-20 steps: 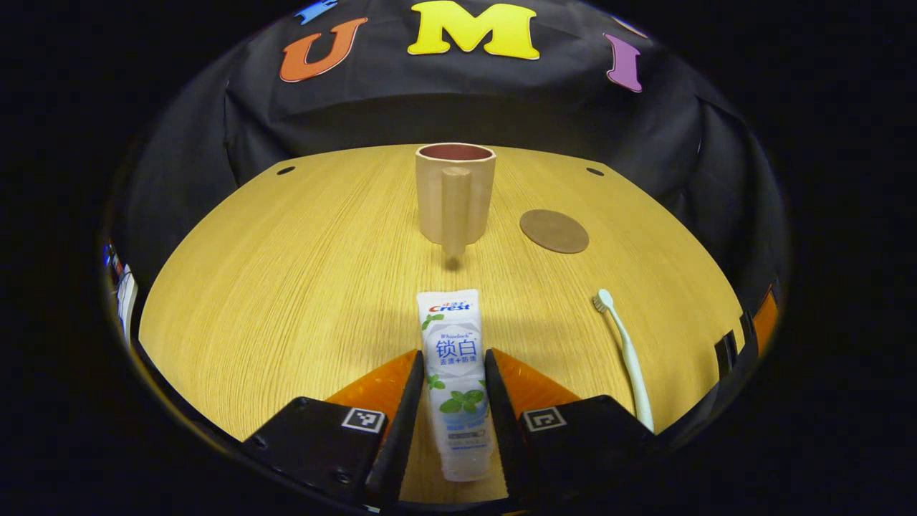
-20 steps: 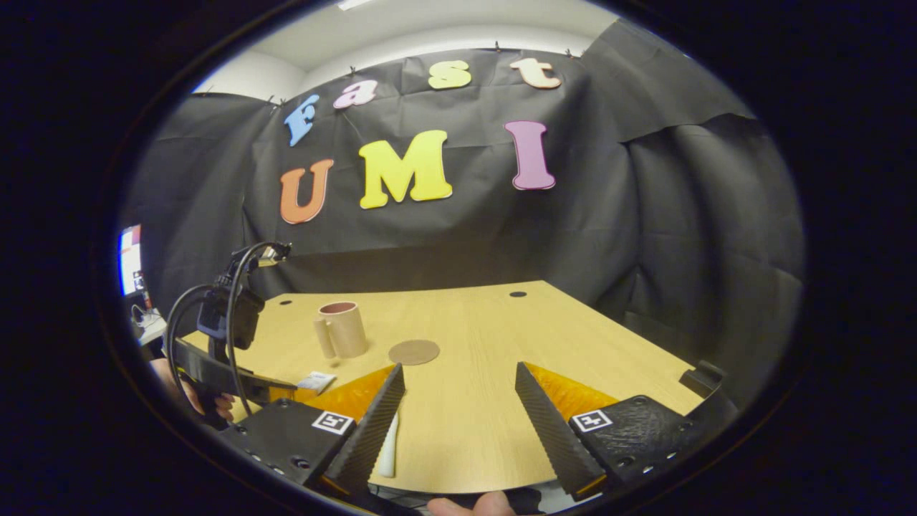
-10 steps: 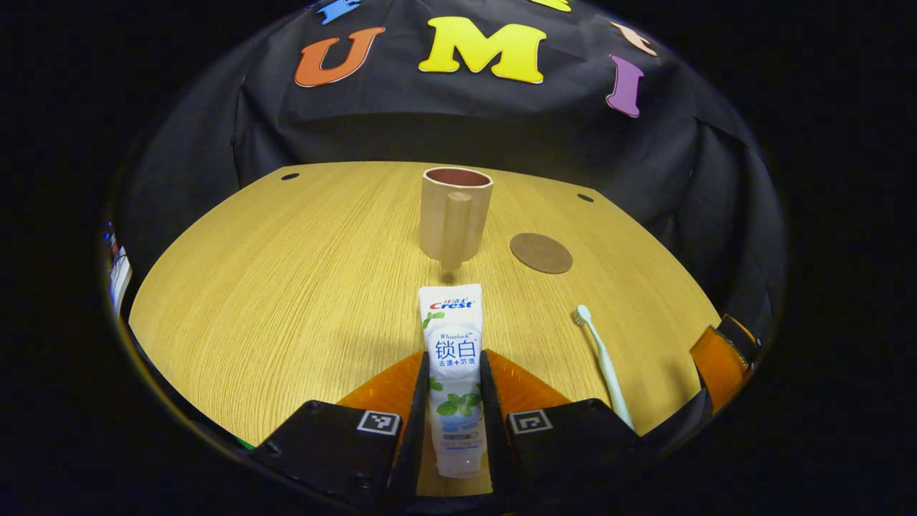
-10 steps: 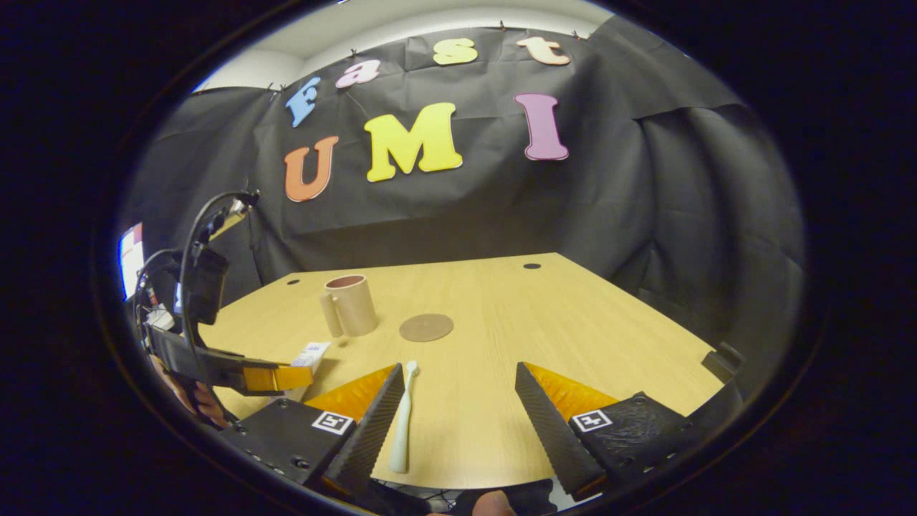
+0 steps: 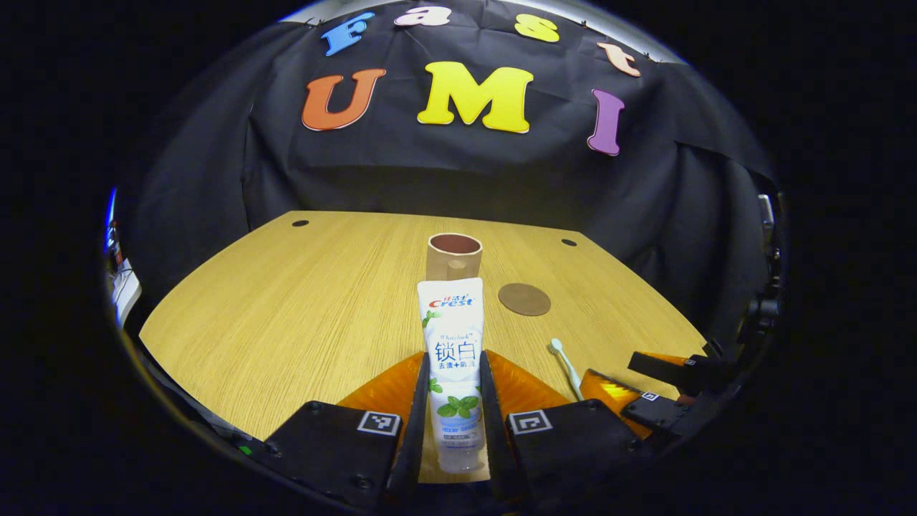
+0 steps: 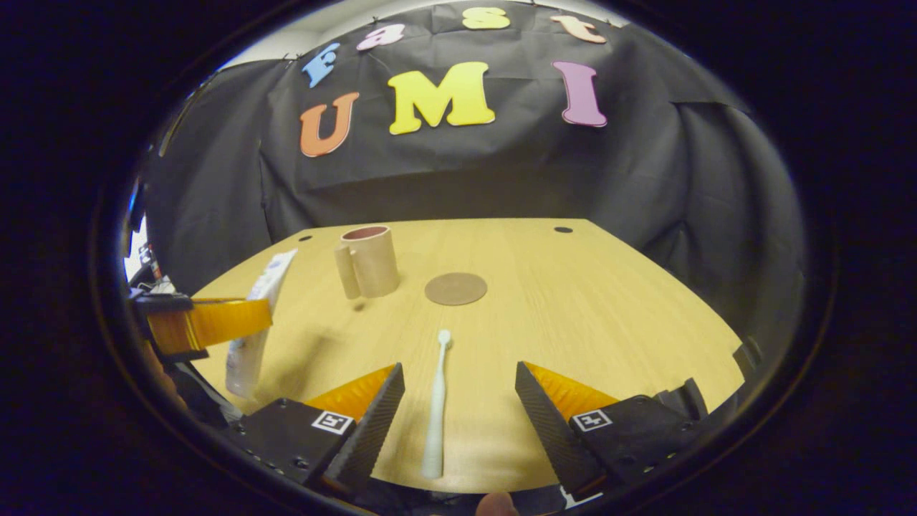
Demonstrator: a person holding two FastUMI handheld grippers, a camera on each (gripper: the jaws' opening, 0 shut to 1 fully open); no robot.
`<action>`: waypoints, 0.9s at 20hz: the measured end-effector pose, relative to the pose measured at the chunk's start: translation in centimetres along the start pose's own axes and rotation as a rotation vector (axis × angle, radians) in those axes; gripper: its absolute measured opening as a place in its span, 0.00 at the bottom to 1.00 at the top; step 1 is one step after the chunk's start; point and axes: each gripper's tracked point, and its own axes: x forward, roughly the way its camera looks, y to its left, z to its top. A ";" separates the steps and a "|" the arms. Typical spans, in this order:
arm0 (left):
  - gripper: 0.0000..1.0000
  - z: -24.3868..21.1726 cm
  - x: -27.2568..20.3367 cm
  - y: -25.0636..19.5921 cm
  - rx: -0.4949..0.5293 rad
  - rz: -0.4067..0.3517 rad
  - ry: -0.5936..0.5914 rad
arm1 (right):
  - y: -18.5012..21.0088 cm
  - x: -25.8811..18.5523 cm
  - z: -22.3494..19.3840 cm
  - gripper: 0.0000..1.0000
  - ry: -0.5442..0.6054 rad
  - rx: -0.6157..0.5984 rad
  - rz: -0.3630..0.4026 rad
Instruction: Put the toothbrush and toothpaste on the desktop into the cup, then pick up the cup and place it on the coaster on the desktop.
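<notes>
My left gripper [image 5: 453, 390] is shut on the white toothpaste tube [image 5: 454, 358], which is lifted off the desk and tilted up, its flat end toward the cup [image 5: 454, 256]. From the right gripper view the tube [image 6: 255, 326] hangs in the left gripper [image 6: 204, 324] above the desk's left edge. The beige cup [image 6: 368, 261] stands upright, its handle facing the near left. The round brown coaster [image 6: 455, 288] lies just right of it. A pale toothbrush [image 6: 436, 401] lies on the desk between the open fingers of my right gripper [image 6: 458, 412], head toward the coaster.
The wooden desk [image 6: 609, 308] ends at black cloth walls behind and on both sides. Small dark holes [image 6: 563, 229] sit near its far corners. In the left gripper view the right gripper [image 5: 663, 390] is low at the desk's near right edge beside the toothbrush [image 5: 566, 362].
The left gripper closed on the toothpaste and raised it off the desk, tilting it upward. The right gripper came forward and down until the toothbrush lay between its open fingers.
</notes>
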 end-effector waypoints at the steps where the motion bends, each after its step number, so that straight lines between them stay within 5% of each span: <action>1: 0.41 0.5 -0.3 0.2 0.011 0.005 -0.021 | 0.1 0.8 0.0 0.95 0.017 -0.009 -0.003; 7: 0.41 -0.3 -3.8 -0.4 0.017 -0.003 -0.084 | 0.9 4.2 -0.1 0.99 0.073 -0.021 -0.028; 10: 0.41 -0.2 -4.2 -0.3 0.013 -0.015 -0.087 | 0.8 5.0 -0.8 0.87 0.106 -0.040 -0.052; 12: 0.41 -0.1 -4.3 0.0 0.024 -0.009 -0.092 | 1.1 5.1 -1.1 0.76 0.117 -0.023 -0.044; 17: 0.41 0.3 -4.8 0.7 0.027 0.004 -0.106 | 1.1 5.1 -1.1 0.22 0.139 0.020 -0.029; 18: 0.41 0.5 -4.9 0.8 0.026 0.007 -0.112 | 1.0 5.6 -1.1 0.18 0.143 0.024 -0.028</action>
